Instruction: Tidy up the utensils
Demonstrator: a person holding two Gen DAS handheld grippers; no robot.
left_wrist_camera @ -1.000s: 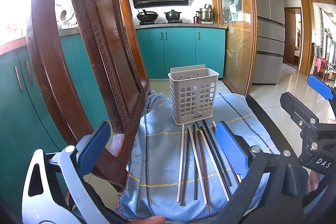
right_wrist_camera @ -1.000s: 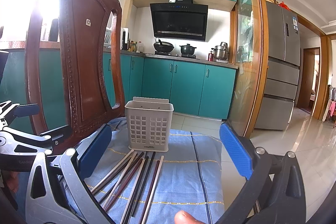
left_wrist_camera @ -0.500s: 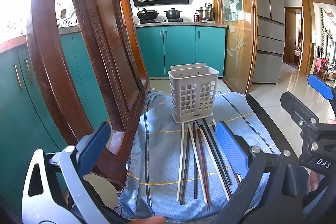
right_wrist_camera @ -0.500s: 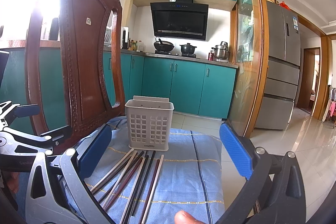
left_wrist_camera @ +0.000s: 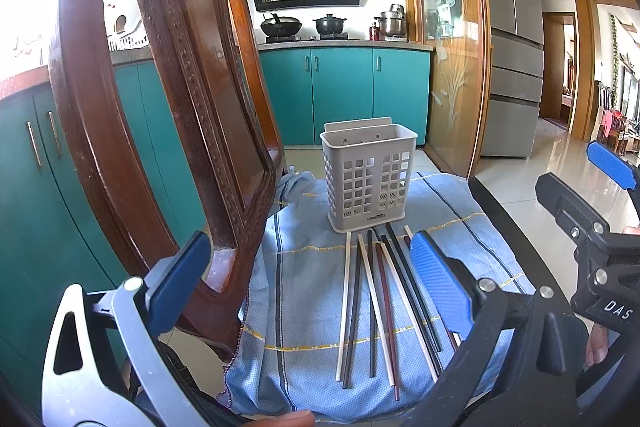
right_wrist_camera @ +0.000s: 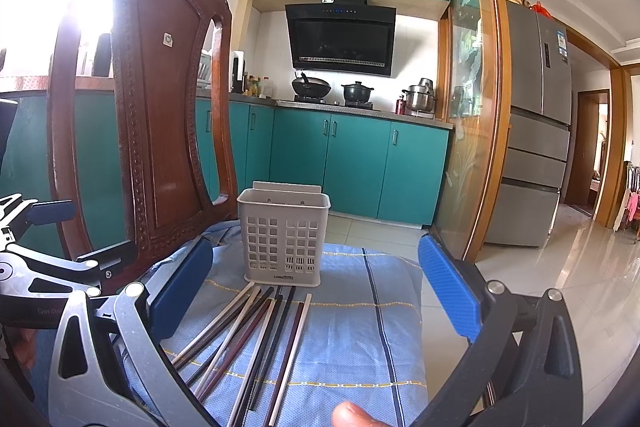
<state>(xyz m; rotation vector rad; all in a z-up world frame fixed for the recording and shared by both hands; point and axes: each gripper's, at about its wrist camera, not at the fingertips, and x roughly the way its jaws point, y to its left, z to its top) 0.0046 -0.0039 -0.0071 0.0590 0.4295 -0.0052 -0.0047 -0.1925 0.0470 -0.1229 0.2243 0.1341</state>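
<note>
Chopsticks [left_wrist_camera: 376, 307] lie before the basket [left_wrist_camera: 368, 183], left gripper [left_wrist_camera: 312, 291] and right gripper [right_wrist_camera: 316, 291] both spread.

Matt perforated plastic basket [left_wrist_camera: 368, 183], woven blue cloth [left_wrist_camera: 304, 307], glossy carved wooden chair [left_wrist_camera: 168, 107].

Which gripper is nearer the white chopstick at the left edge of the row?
Left, as far as the views show. The left gripper hangs open right over the row, the white chopstick between its fingers. The right gripper, also open, sits further right.
</note>
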